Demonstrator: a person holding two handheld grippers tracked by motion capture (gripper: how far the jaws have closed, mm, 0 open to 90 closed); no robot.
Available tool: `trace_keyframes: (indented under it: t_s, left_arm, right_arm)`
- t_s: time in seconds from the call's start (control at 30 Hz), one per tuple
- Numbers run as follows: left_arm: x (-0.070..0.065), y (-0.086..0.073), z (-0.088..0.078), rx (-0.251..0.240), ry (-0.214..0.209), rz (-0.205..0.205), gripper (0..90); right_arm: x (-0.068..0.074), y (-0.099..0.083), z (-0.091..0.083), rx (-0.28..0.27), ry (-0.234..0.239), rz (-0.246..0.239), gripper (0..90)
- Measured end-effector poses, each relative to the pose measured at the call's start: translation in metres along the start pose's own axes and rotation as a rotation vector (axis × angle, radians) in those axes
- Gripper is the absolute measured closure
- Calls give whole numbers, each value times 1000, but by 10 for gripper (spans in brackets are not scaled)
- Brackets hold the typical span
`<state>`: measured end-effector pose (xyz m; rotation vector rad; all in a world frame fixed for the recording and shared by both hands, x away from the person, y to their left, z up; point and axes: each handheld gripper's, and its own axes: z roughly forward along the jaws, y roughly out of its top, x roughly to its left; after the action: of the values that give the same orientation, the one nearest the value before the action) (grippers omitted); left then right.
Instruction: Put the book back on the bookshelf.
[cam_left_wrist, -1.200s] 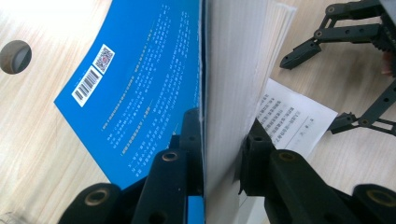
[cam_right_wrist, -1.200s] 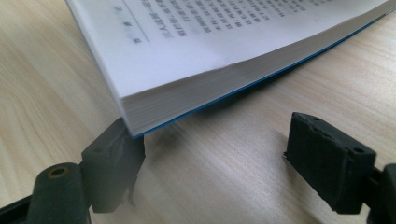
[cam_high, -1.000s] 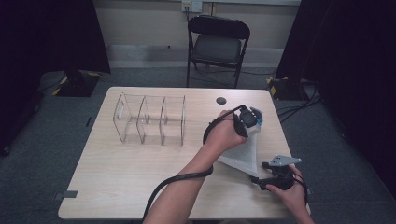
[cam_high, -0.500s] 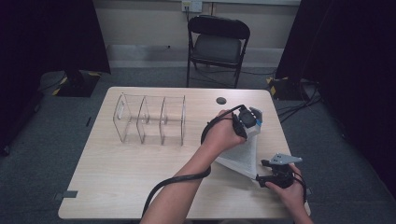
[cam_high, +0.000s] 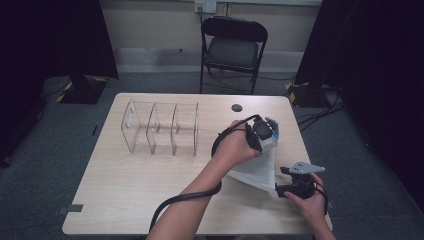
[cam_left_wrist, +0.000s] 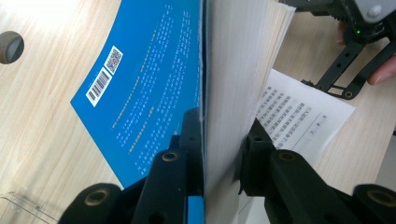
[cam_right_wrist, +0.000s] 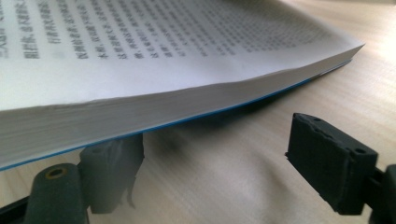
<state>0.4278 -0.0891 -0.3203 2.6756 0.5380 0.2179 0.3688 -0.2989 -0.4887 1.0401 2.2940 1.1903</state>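
Observation:
A thick book (cam_high: 256, 169) with a blue cover (cam_left_wrist: 149, 79) lies open at the table's right side, its far part lifted. My left gripper (cam_high: 261, 133) is shut on the blue cover and a thick block of pages (cam_left_wrist: 233, 70), holding them on edge above the table; its fingertips (cam_left_wrist: 222, 135) clamp both sides. A single printed page (cam_left_wrist: 303, 112) lies flat beyond. My right gripper (cam_high: 285, 186) sits low at the book's near right corner. Its jaws (cam_right_wrist: 219, 163) stand open on the tabletop under the overhanging pages (cam_right_wrist: 140, 56), have just opened slightly wider, and hold nothing.
A clear acrylic organizer (cam_high: 160, 127) with three compartments stands left of centre. A small dark round disc (cam_high: 236, 107) lies at the table's far edge. A black folding chair (cam_high: 232, 50) stands behind the wooden table (cam_high: 125, 190). Cables trail from both grippers.

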Motion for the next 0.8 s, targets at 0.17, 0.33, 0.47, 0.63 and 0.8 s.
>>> trace_keyframes:
  t_s: [0.17, 0.33, 0.47, 0.63, 0.8]
  left_arm:
    - [-1, -1, -2, 5, -9, 13, 753]
    - [-3, -1, -6, 12, -10, 18, 753]
    - [-5, -2, -9, 5, -11, 4, 752]
    - [-5, -2, -14, 16, -9, 33, 752]
    - [-10, -3, -16, 29, -16, 35, 752]
  right_arm:
    - [0, 3, -2, -14, -7, 2, 162]
    - [2, 6, -3, -24, -17, -28, 148]
    - [2, 11, -5, -51, -30, -41, 145]
    - [3, 19, -9, -82, -35, -57, 138]
    - [4, 26, -9, -86, -29, -69, 136]
